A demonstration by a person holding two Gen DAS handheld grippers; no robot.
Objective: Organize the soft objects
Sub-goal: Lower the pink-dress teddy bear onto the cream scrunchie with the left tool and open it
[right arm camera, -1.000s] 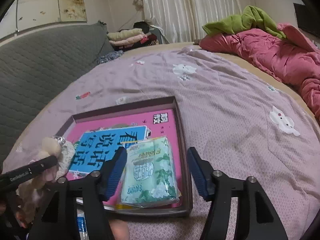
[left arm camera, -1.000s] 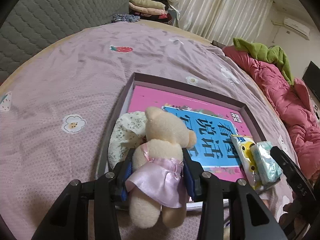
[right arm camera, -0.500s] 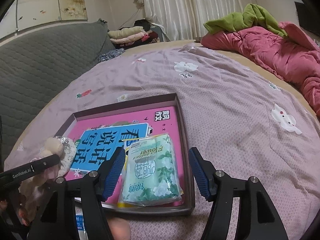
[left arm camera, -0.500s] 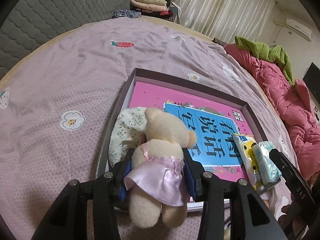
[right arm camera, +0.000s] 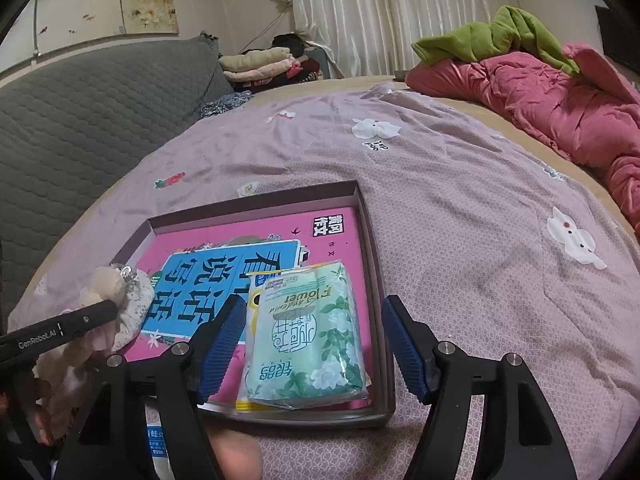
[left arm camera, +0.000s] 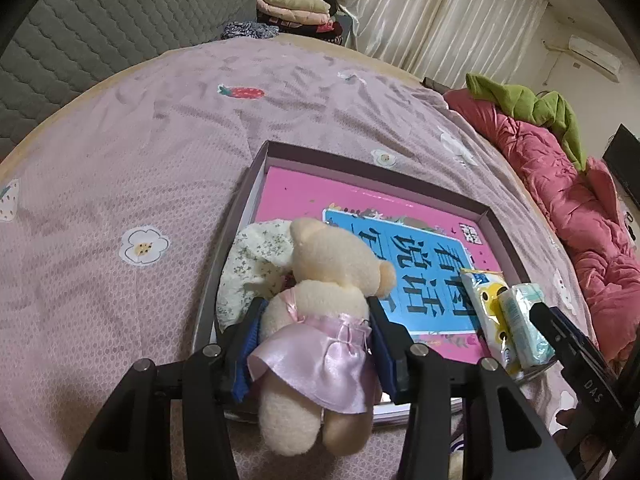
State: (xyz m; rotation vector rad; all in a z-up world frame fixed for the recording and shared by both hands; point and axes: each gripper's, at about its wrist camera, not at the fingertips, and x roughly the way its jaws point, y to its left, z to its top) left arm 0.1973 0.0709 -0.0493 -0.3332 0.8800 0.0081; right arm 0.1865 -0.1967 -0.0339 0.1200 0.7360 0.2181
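Observation:
A cream teddy bear (left arm camera: pixel 332 280) in a pink satin dress sits between the pads of my left gripper (left arm camera: pixel 316 312). The jaws are opening, but the pads still touch its sides. Its legs hang over the near rim of the brown tray (left arm camera: pixel 360 164), and its head leans on a floral cloth pouch (left arm camera: pixel 256 256). A green tissue pack (right arm camera: pixel 308 336) lies on a yellow pack (right arm camera: pixel 252 308) in the tray's right corner. My right gripper (right arm camera: pixel 313 308) straddles the green pack without touching it, its jaws opening. The left gripper (right arm camera: pixel 60 332) also shows in the right wrist view.
A pink and blue book (right arm camera: pixel 248 264) covers the tray floor. The tray lies on a mauve bedsheet (left arm camera: pixel 120 160). A pink quilt (right arm camera: pixel 540 92) with a green cloth (right arm camera: pixel 492 40) lies at the right. A grey headboard (right arm camera: pixel 80 112) and folded clothes (left arm camera: pixel 292 4) are behind.
My right gripper's jaws have spread wider around the green tissue pack. The left jaws have eased apart slightly around the bear. Neither hand has shifted.

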